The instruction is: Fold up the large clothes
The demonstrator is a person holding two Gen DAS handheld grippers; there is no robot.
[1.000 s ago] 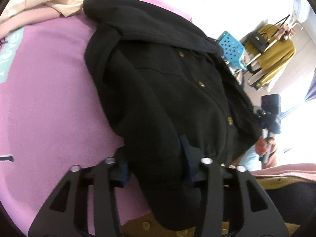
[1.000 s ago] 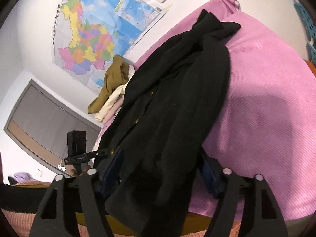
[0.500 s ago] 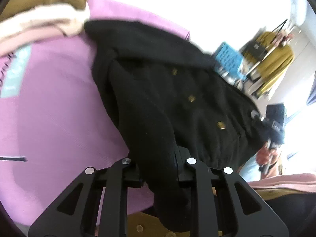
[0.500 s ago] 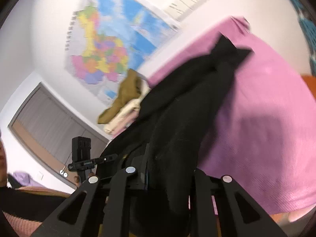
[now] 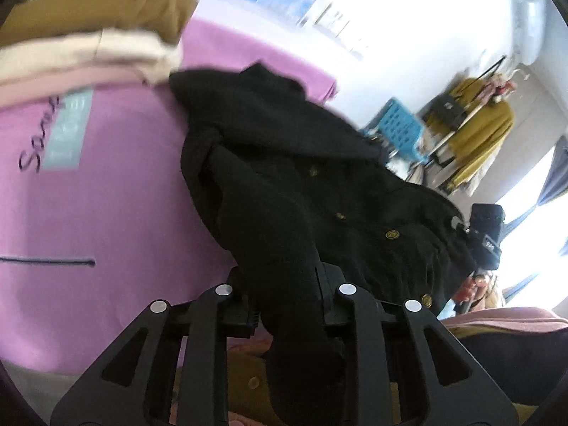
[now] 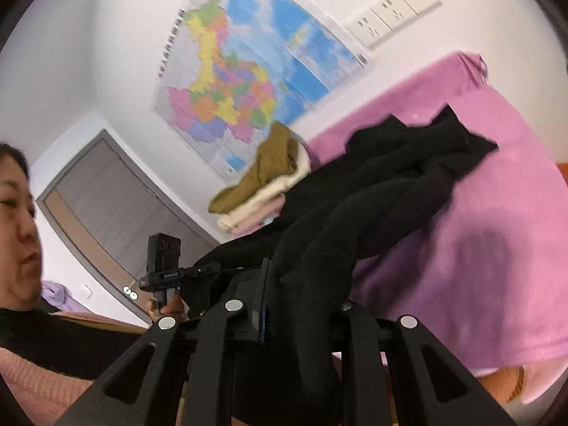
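A black jacket (image 5: pixel 301 184) with gold buttons lies across a pink bed cover (image 5: pixel 124 195). Its near hem is lifted off the cover. My left gripper (image 5: pixel 284 284) pinches one bunched end of that hem; its jaws are opening slightly, with the cloth still pressed between the pads. In the right wrist view the jacket (image 6: pixel 408 177) stretches away over the pink cover (image 6: pixel 479 248), and my right gripper (image 6: pixel 301 294) is shut on a thick fold of its other end. Both sets of fingertips are mostly hidden by the black cloth.
A stack of folded clothes (image 5: pixel 88 35), brown on top, sits at the far side of the cover. A blue basket (image 5: pixel 399 124) and a rack with a mustard garment (image 5: pixel 479 131) stand beyond. A person (image 6: pixel 21 213) is at the left, under a wall map (image 6: pixel 248 81).
Both grippers went from open around the jacket's hem to closed on it. Both have since risen, lifting the near edge of the jacket off the pink cover.
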